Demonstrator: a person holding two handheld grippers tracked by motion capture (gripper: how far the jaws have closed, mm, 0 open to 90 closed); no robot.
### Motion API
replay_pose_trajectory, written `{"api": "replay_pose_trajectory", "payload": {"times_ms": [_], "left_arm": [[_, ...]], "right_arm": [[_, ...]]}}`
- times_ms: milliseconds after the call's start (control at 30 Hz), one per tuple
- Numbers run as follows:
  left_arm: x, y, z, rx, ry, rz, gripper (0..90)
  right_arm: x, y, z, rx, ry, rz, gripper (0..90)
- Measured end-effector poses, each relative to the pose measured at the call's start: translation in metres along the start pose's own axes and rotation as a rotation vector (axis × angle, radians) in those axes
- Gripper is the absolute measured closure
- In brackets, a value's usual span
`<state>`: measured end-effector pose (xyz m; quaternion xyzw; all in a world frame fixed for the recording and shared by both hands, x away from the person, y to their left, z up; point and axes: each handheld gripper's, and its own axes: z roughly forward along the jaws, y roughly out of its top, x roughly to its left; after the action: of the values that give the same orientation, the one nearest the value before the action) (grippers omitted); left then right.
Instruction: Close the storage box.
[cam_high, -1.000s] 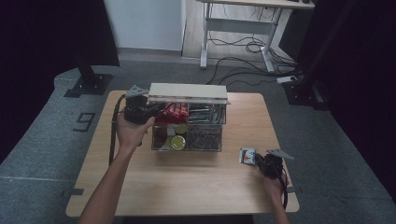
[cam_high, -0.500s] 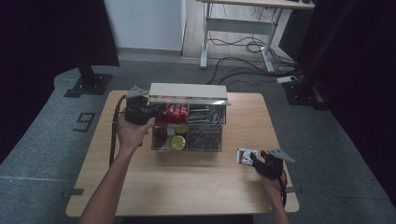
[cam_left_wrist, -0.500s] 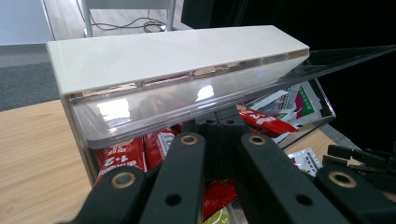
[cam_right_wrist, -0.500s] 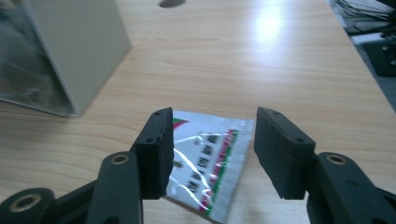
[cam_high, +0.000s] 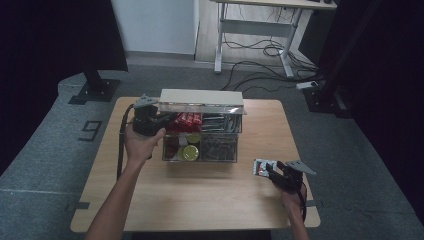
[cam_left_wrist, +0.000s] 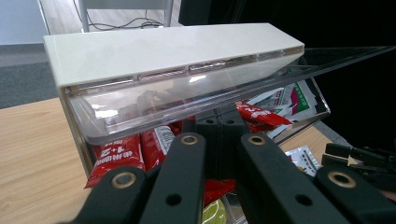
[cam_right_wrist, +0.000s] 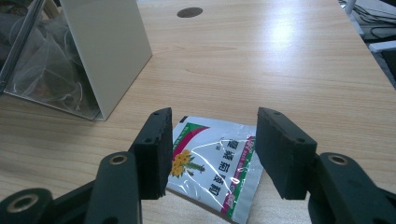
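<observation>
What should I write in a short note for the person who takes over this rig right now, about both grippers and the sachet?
Left gripper: jaws shut, at the left end of the clear plastic organiser box, under its raised lid, among the red snack packets.
Right gripper: its jaws have just been opening; they stand apart, with nothing pressed between them.
The white sachet with green and red print lies flat on the wooden table, right of the box, between the right jaws.
Done: the sachet is out of the box and released, it seems.
Left: probably draw the right gripper back; close the lid if no more items follow.
</observation>
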<state>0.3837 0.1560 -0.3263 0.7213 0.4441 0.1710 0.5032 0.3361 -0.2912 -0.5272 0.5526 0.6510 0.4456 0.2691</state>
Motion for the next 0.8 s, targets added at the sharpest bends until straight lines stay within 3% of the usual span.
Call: {"api": "replay_pose_trajectory", "payload": {"times_ms": [533, 800], "left_arm": [[0.003, -0.011, -0.010, 0.004, -0.019, -0.009, 90.0], [0.002, -0.015, -0.015, 0.009, -0.026, -0.006, 90.0]], "right_arm": [[-0.004, -0.003, -0.001, 0.010, 0.000, 0.024, 48.5], [-0.001, -0.003, 0.000, 0.020, 0.006, 0.007, 48.8]]}}
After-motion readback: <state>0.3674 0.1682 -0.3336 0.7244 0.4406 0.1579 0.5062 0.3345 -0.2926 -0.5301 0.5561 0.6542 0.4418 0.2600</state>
